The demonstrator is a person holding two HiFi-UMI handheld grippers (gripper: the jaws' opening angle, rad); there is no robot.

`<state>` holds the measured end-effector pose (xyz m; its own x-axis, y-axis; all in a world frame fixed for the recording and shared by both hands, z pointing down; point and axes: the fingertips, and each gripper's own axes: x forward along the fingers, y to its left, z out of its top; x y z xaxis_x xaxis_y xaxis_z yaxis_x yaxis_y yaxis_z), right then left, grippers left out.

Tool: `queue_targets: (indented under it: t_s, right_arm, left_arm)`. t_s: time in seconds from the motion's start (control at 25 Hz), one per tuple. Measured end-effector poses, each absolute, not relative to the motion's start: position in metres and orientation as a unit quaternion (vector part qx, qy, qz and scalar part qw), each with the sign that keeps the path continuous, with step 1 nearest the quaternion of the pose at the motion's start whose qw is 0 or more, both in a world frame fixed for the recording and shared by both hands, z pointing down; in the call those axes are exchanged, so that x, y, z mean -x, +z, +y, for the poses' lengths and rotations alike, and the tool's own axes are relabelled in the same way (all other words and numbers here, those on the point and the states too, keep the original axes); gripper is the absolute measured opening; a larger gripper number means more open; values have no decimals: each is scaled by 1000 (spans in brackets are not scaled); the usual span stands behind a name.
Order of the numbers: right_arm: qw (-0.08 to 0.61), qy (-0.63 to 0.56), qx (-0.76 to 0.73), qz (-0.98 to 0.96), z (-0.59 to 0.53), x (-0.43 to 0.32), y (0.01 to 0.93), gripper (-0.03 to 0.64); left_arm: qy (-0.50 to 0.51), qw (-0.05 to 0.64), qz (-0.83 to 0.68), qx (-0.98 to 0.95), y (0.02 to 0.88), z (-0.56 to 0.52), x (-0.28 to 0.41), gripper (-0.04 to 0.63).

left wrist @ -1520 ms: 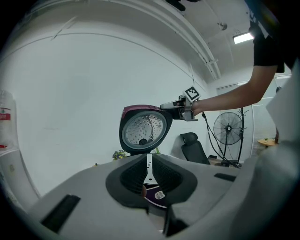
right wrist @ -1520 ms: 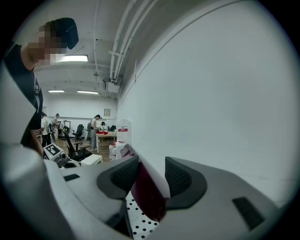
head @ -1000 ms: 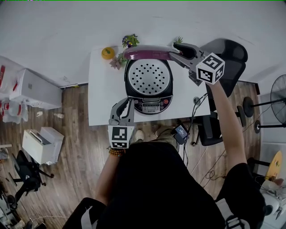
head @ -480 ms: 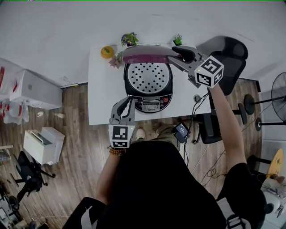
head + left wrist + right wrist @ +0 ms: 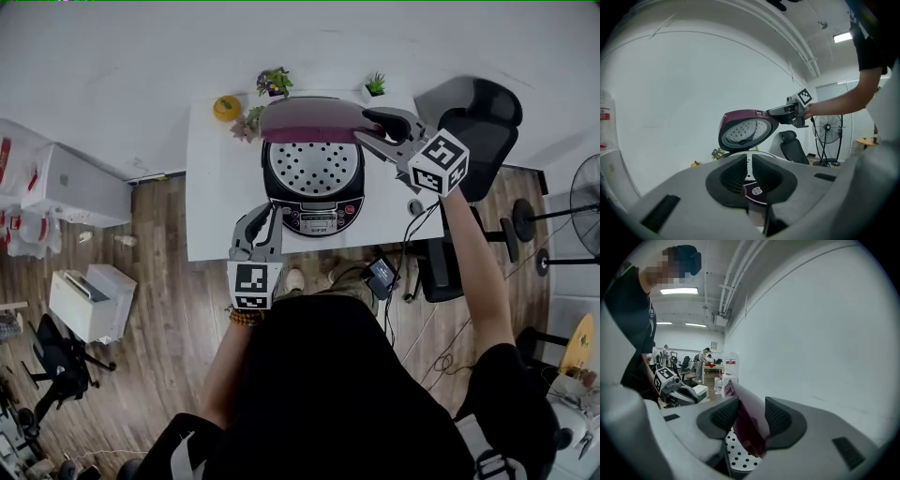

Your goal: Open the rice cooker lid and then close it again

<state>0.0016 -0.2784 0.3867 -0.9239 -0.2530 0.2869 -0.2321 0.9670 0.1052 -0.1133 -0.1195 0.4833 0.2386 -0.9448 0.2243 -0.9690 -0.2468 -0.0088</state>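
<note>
A rice cooker (image 5: 314, 217) with a dark control panel stands on the white table (image 5: 220, 187). Its maroon lid (image 5: 314, 120) is raised and tilted over the pot, and the perforated inner plate (image 5: 312, 167) shows below it. My right gripper (image 5: 367, 124) is shut on the lid's right edge, and the maroon rim (image 5: 747, 427) sits between its pads. My left gripper (image 5: 265, 214) rests at the cooker's front left corner with its jaws together and nothing in them. The left gripper view looks up at the lid's underside (image 5: 745, 131), with the right gripper (image 5: 787, 111) on it.
Behind the cooker on the table are an orange round object (image 5: 225, 108) and two small plants (image 5: 273, 82) (image 5: 375, 84). A black chair (image 5: 478, 117) stands at the table's right. Cables and a small device (image 5: 380, 277) lie on the floor, and white boxes (image 5: 89, 305) stand at the left.
The right gripper has swung the lid forward and down over the pot, so it now covers more of the inner plate. The left gripper has stayed put.
</note>
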Motion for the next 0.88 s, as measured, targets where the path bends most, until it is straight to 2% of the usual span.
queue_targets:
  t_s: [0.88]
  right_arm:
    - [155,-43,-139,-977,-256,-8,412,195]
  left_arm:
    - [90,68,-610,-784,484,-121,116,34]
